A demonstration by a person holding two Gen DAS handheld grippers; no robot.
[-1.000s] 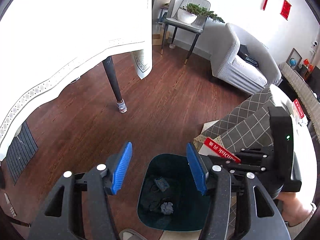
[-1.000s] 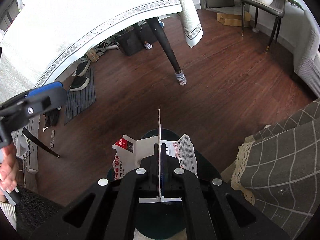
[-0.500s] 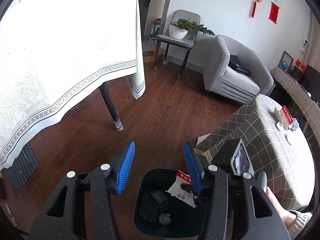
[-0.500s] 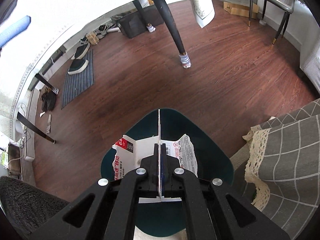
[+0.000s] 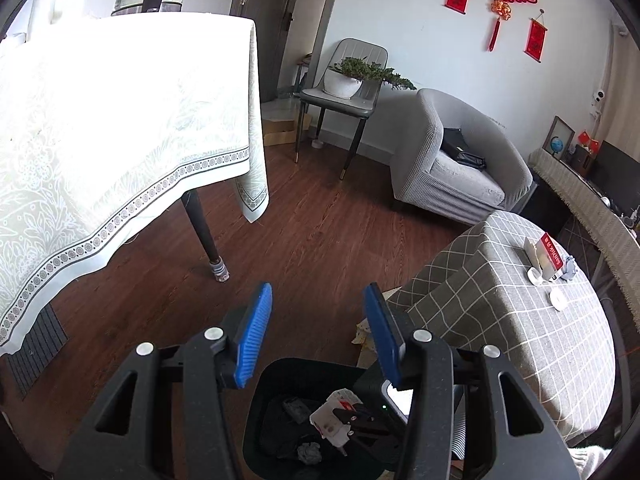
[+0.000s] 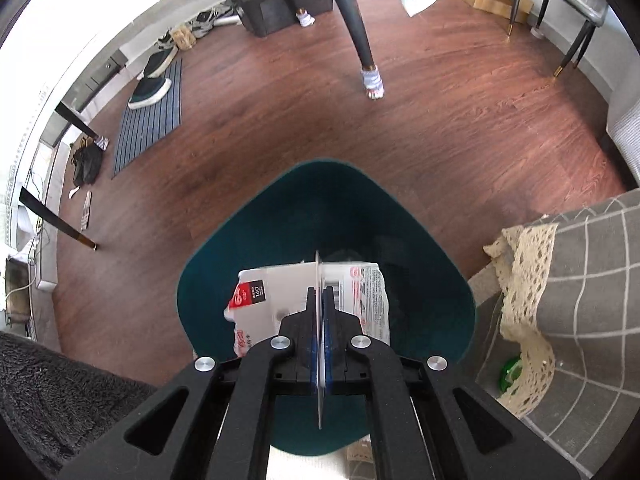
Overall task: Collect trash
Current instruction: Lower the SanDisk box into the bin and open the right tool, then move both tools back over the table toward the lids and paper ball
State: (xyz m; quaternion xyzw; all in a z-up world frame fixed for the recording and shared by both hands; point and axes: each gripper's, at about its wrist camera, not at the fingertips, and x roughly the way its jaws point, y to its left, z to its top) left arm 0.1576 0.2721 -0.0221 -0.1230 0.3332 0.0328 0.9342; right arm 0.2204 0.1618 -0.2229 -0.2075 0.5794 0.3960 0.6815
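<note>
the carton point(image 6: 308, 300), held over the bin point(image 6: 248, 236), has a black patch at its left end that reads "140" under a line too small to read; next to it a red patch carries a large white figure, perhaps a "6". red script runs down the carton's lower left edge, unreadable. right of the fold sit a barcode and blocks of fine print, too small to read. in the left view a red box point(image 5: 552, 250) on the checked cloth point(image 5: 500, 308), right of the bin, bears white lettering that cannot be made out.
</note>
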